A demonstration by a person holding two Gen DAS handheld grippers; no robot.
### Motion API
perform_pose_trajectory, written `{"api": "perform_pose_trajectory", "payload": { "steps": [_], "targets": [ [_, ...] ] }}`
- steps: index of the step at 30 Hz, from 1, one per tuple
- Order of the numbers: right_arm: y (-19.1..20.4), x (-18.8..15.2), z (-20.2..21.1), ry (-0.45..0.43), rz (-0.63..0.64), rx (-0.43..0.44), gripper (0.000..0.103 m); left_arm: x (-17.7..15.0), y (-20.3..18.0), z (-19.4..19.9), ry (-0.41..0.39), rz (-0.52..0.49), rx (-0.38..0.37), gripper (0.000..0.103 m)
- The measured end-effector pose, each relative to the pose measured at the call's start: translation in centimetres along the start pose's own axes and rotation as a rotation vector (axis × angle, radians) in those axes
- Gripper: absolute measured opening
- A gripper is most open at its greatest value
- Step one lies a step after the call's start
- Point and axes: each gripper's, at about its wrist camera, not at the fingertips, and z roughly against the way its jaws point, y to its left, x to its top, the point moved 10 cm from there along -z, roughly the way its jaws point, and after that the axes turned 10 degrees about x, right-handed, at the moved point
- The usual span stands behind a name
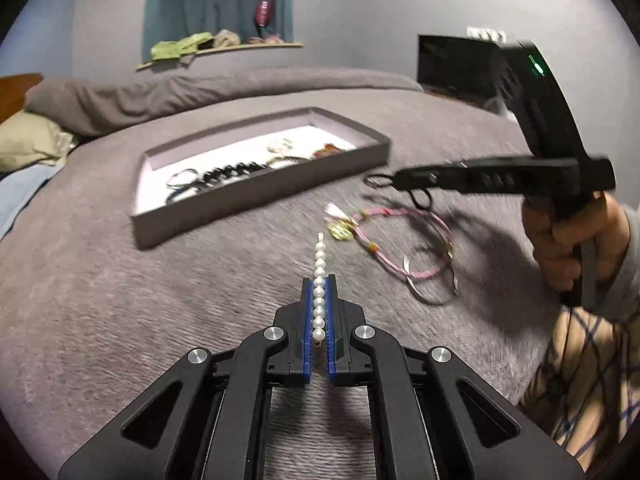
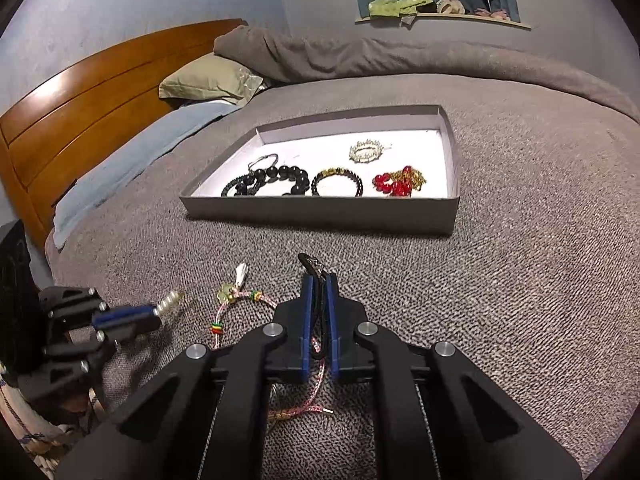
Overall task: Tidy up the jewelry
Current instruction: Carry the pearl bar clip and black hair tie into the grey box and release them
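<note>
Left tongs [image 1: 319, 300] grip pearl clip [image 1: 319, 276]; right tongs [image 2: 319, 300] grip black cord [image 2: 318, 312]. I lift both clear, over tray [image 2: 320, 210] rim at frame center.

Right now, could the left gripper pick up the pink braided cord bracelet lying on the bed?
Probably not yet. The left gripper is already shut on the pearl hair clip, so its fingers are full. The pink braided cord bracelet lies uncovered on the grey blanket, to its right.

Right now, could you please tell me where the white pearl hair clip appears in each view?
Left wrist view: white pearl hair clip at centre, clamped in the left gripper.
Right wrist view: clip at lower left, poking from that gripper.
Shared landmark: the shallow grey cardboard tray.
</note>
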Motion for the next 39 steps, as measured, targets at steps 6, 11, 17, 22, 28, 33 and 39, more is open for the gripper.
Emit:
{"api": "perform_pose_trajectory", "payload": {
  "steps": [6,11,17,22,28,33,39],
  "targets": [
    [0.4,1.4,0.3,-0.024,0.017,0.002,0.006,1.8,2.0,-0.7,-0.005,0.039,0.026,0.006],
    [0.4,3.0,0.2,-0.040,0.034,-0.004,0.006,4.2,3.3,-1.5,-0.023,0.065,0.035,0.006],
    [-0.1,5.7,-0.4,-0.059,0.055,-0.017,0.006,6.9,5.0,-3.1,-0.032,0.089,0.053,0.006],
    [-1.8,8.3,-1.6,-0.062,0.054,-0.041,0.006,9.1,6.5,-5.0,-0.029,0.082,0.076,0.006],
    [-4.0,11.1,-4.5,-0.034,0.019,-0.051,0.006,11.7,8.1,-7.7,-0.011,0.089,0.094,0.006],
    [-5.6,12.7,-7.3,0.001,-0.009,-0.073,0.006,13.4,8.5,-10.3,0.027,0.098,0.077,0.006],
    [-8.4,14.2,-10.4,0.072,-0.045,-0.131,0.006,14.0,8.2,-14.0,0.129,0.117,0.033,0.006]
  ]
}}
